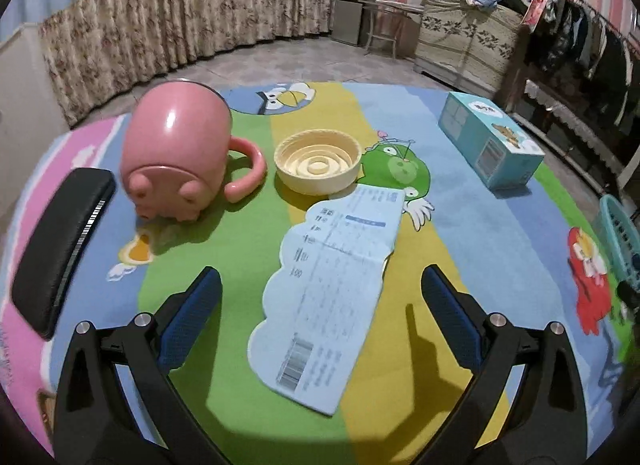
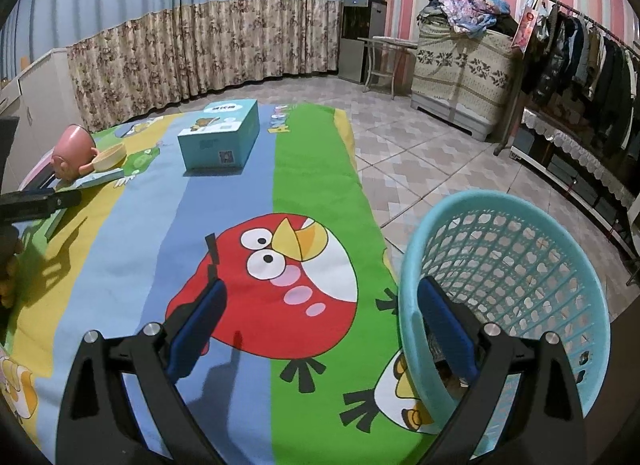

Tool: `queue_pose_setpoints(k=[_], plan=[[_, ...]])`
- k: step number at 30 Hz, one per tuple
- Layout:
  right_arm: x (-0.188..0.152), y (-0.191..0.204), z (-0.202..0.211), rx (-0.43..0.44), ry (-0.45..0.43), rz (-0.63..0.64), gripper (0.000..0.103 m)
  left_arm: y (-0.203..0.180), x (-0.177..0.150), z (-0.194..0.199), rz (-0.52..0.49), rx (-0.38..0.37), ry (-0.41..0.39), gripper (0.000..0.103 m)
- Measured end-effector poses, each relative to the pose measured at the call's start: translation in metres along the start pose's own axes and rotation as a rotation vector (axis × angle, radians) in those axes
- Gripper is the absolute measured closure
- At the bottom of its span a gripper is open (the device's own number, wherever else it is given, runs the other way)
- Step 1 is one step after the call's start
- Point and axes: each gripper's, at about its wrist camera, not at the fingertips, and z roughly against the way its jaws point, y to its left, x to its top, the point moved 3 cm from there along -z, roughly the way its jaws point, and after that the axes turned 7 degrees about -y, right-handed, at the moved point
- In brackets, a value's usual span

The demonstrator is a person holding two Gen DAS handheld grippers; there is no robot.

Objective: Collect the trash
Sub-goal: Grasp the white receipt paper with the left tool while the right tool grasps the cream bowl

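Left gripper (image 1: 320,297) spread, empty, straddling flat paper wrapper (image 1: 328,293) at 12 o'clock, likely lining up a pinch. Right gripper (image 2: 320,317) spread beside teal basket (image 2: 560,233), awaiting trash.

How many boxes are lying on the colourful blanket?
1. The light blue box lies on the blanket, far right of the cream lid in the left wrist view. A flat printed sheet nearby is no box. Others may be hidden off-frame.

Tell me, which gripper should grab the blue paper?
Left. The left gripper is open with the blue paper lying right between its fingers. The right gripper is open too, over by the basket.
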Motion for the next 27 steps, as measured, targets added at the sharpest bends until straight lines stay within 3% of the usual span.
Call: queue_pose_setpoints(k=[1, 6, 8, 16, 21, 27], plan=[[0.0, 0.002, -0.001, -0.002, 0.002, 0.005, 0.009, 0.001, 0.0, -0.002, 0.006, -0.017, 0.004, 0.007], [-0.001, 0.005, -0.001, -0.001, 0.003, 0.017, 0.009, -0.009, -0.004, -0.004, -0.038, -0.069, 0.024, 0.041], [0.0, 0.006, -0.002, 0.001, 0.004, 0.019, 0.009, -0.015, -0.007, -0.001, -0.067, -0.08, 0.025, 0.047], [0.01, 0.03, 0.003, 0.033, -0.015, 0.021, 0.009, -0.01, -0.01, 0.038, -0.11, -0.006, -0.088, 0.048], [0.028, 0.064, -0.007, 0.084, -0.03, 0.019, 0.009, 0.02, 0.004, 0.071, -0.048, 0.091, -0.22, 0.048], [0.052, 0.122, -0.031, 0.126, -0.056, 0.083, 0.009, 0.061, 0.013, 0.097, 0.053, 0.207, -0.315, 0.048]])
